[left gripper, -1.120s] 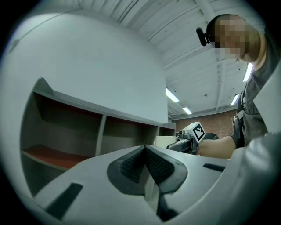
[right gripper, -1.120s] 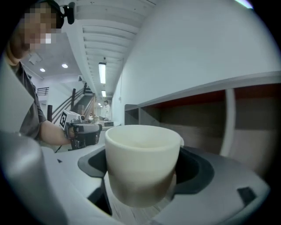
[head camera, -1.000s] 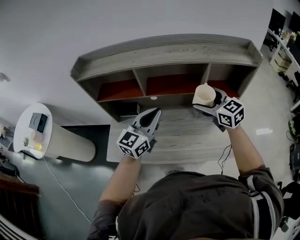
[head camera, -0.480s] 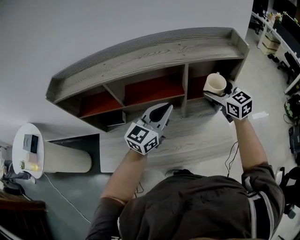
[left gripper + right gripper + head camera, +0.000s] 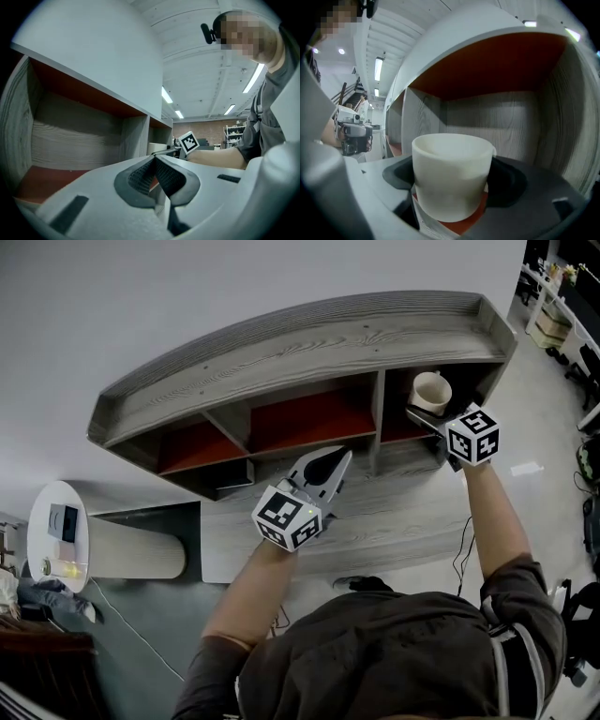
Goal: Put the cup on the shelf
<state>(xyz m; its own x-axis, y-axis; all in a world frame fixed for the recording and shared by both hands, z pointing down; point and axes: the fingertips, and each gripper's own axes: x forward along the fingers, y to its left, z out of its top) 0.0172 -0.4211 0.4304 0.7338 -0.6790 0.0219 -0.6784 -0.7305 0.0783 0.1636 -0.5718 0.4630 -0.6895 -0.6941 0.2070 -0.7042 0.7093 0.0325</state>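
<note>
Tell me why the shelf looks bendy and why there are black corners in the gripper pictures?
Head view: the wide lens bows the straight shelf into a curve. Left gripper view: the same kind of lens leaves dark rounded corners. Right gripper view: dark corners again, and the cup looks big and slightly soft, being so close to the camera.

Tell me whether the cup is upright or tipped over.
Upright. The cup has its open rim facing up and its walls straight between the right gripper jaws, in front of the shelf's right compartment.
</note>
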